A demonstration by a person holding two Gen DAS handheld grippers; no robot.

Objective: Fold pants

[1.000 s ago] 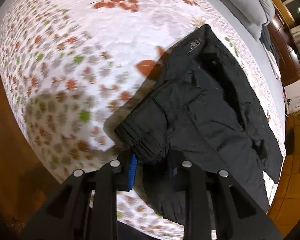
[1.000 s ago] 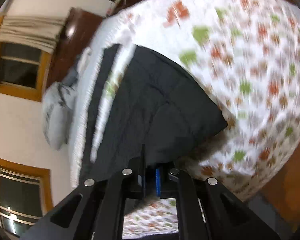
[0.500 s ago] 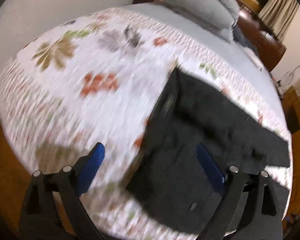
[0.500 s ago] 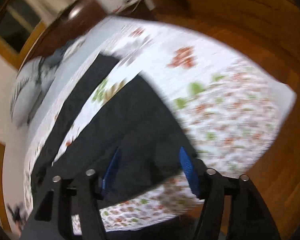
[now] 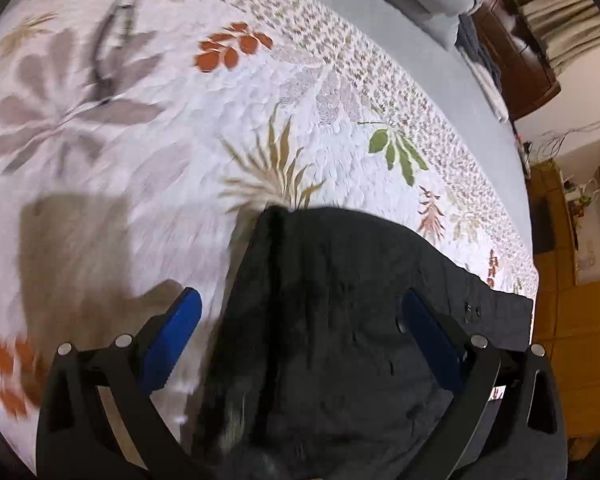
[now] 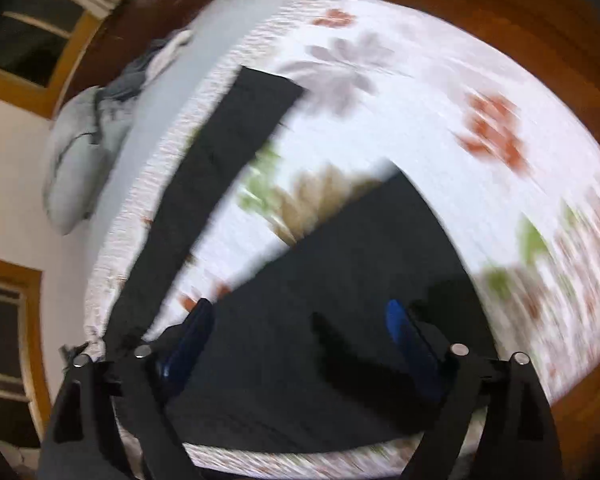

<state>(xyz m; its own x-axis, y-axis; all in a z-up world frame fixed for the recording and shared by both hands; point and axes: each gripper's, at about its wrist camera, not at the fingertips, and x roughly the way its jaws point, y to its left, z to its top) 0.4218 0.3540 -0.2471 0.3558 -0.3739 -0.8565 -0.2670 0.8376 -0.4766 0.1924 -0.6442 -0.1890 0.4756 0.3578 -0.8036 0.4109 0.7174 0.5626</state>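
a: as far as both wrist views show, the black pants lie on the bed, on a white bedspread printed with leaves and flowers, and neither tool holds them. the left hand-held gripper hangs just above the cloth with its blue pads spread wide, nothing between them. the right hand-held gripper is spread the same way over the dark fabric.

b: how far along does the folding look?

a: early, by my judgement. in the right wrist view a broad dark panel fills the space near the gripper, and a separate long black strip runs away toward the grey pillow. the two seem to join at the near left, though blur hides the spot. that strip is probably a leg not yet brought over, so at least one fold is left.

b: which way do the pants point?

a: the strip's long axis runs diagonally up the bed toward the pillow end. in the left wrist view the bulk ends in a blunt corner aimed into the bedspread's middle.
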